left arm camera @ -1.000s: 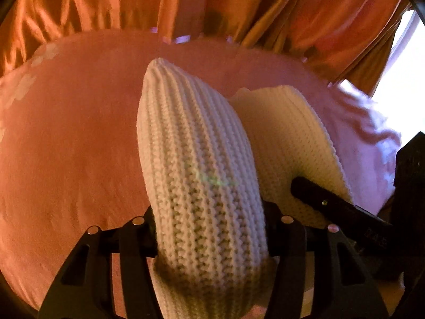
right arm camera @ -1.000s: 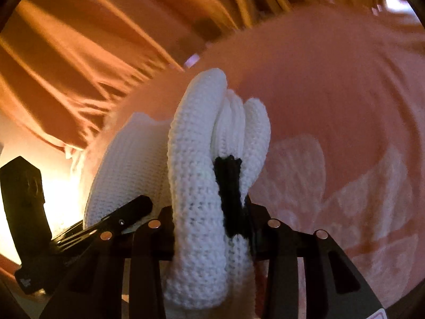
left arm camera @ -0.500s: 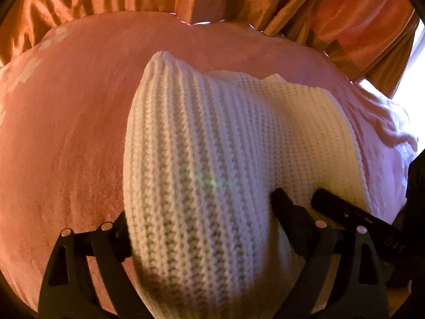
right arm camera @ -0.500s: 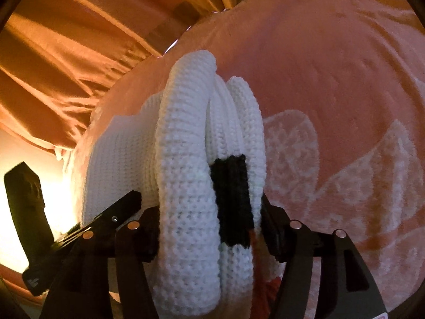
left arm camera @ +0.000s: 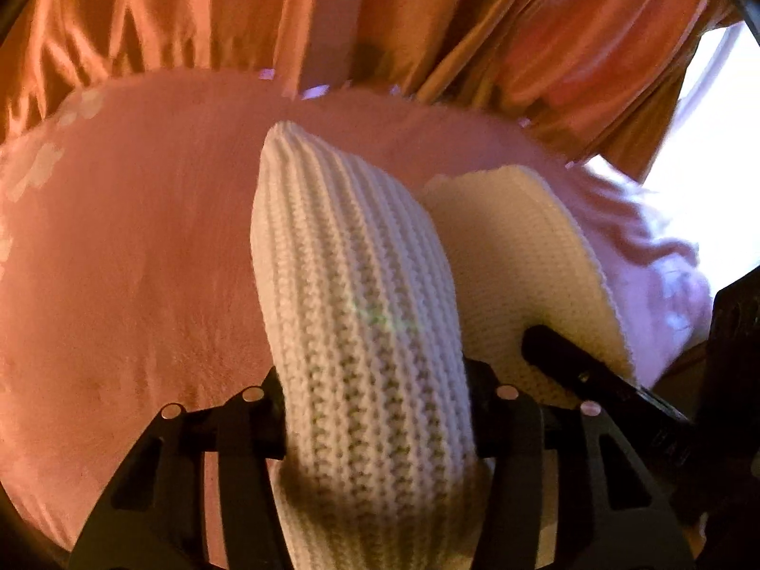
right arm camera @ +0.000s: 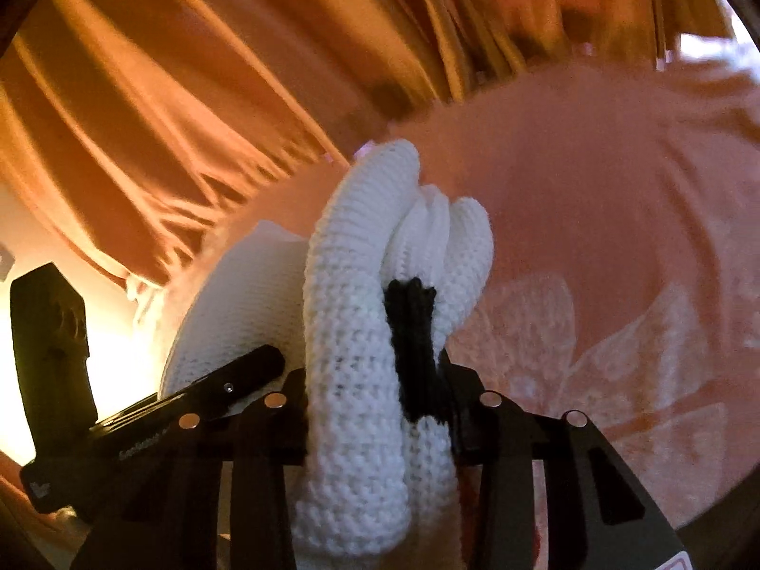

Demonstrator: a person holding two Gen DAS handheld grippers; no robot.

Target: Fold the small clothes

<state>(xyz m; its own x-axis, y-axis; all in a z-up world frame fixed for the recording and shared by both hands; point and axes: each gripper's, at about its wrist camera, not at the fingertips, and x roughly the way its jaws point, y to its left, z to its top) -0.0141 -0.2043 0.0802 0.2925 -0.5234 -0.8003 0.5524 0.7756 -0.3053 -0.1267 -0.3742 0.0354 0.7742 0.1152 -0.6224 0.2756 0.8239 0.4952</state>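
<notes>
Since half a second ago, you have lifted the white knit garment (left arm camera: 361,323) off the pink bed (left arm camera: 133,275); left tongs (left arm camera: 375,422) and right tongs (right arm camera: 375,408) clamp its bunched edges. Soft, light, floppy: hold thick folds.

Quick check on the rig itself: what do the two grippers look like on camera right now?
Both the left gripper and the right gripper are matte black, with angular fingers pierced by triangular cutouts and small round silver studs on top. The right one shows a red-and-white sticker at its lower corner. No cables or sleeves show.
</notes>
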